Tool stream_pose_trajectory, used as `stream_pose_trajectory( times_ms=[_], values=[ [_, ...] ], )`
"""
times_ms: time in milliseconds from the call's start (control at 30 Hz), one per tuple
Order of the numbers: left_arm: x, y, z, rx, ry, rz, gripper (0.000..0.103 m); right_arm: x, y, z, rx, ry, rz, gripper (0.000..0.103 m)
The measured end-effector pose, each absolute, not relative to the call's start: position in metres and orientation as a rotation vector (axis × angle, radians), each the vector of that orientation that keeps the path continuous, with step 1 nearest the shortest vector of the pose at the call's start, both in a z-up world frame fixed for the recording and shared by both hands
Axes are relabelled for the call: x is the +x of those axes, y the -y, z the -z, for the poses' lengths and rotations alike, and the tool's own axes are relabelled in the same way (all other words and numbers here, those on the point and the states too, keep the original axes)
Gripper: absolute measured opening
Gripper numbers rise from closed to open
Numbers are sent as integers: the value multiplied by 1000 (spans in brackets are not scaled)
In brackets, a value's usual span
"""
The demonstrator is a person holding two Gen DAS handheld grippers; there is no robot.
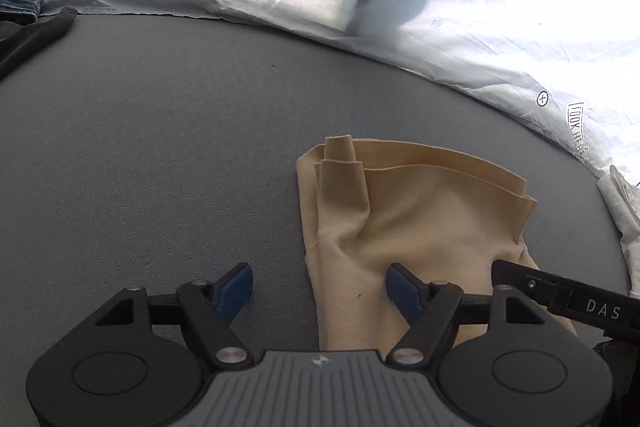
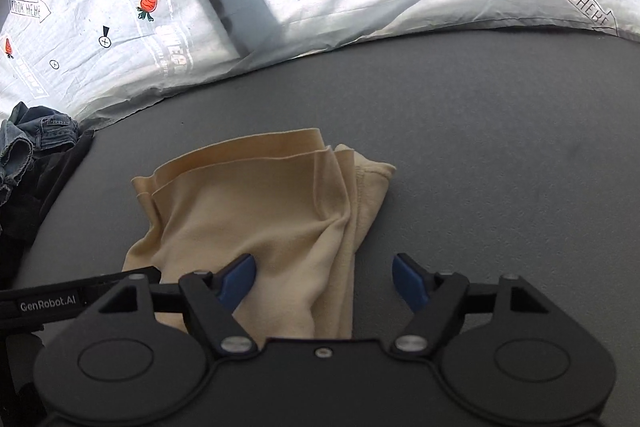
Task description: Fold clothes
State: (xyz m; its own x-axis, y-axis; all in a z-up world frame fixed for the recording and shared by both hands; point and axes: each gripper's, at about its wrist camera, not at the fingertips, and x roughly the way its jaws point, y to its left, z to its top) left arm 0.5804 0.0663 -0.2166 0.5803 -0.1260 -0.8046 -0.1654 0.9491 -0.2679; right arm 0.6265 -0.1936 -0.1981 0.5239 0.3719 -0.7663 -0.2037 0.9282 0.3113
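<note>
While the beige garment [image 1: 416,227] lies folded into a compact stack on the grey surface [image 1: 160,147], both grippers stand wide open and hold nothing. It sits just ahead of the left gripper [image 1: 319,289], under its right finger and off to the right; for the right gripper [image 2: 324,281] it lies ahead and to the left, under the left finger. Layered edges at the far end suggest this piece is nearly or fully folded, though a loose flap [image 2: 372,179] sticks out. Denim [image 2: 32,139] and a dark cloth [image 2: 48,179], far left of the right gripper, look unfolded, so more seems left.
</note>
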Motion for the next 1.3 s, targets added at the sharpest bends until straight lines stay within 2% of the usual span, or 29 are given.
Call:
stream_pose_trajectory(
  times_ms=[67, 200, 267, 333, 400, 433, 467, 567, 633, 1033, 1300],
  values=[
    [587, -68, 216, -332, -946, 1, 73, 634, 191, 201, 180, -953, -349, 74],
    [600, -69, 219, -353, -917, 37, 64, 642, 181, 204, 115, -932, -364, 69],
    [608, -66, 221, -347, -907, 61, 59, 646, 177, 206, 103, -929, -377, 62],
    [613, -62, 222, -338, -899, 89, 55, 651, 173, 205, 105, -930, -367, 48],
    [615, -60, 223, -348, -891, 115, 50, 655, 166, 204, 91, -937, -358, 42],
    [615, -60, 223, -369, -894, 133, 39, 655, 162, 203, 79, -938, -373, 30],
    [616, -60, 224, -390, -903, 142, 29, 655, 157, 201, 58, -940, -393, 26],
    [613, -57, 218, -421, -903, 147, 21, 644, 138, 190, -41, -911, -414, 24],
    [604, -55, 206, -440, -878, 175, 20, 634, 132, 178, -47, -890, -424, 23],
    [486, -47, 113, -450, -671, 242, 18, 503, 134, 79, -3, -661, -388, 22],
    [416, -31, 82, -436, -603, 326, 17, 421, 141, 42, 5, -580, -305, 22]
  ],
)
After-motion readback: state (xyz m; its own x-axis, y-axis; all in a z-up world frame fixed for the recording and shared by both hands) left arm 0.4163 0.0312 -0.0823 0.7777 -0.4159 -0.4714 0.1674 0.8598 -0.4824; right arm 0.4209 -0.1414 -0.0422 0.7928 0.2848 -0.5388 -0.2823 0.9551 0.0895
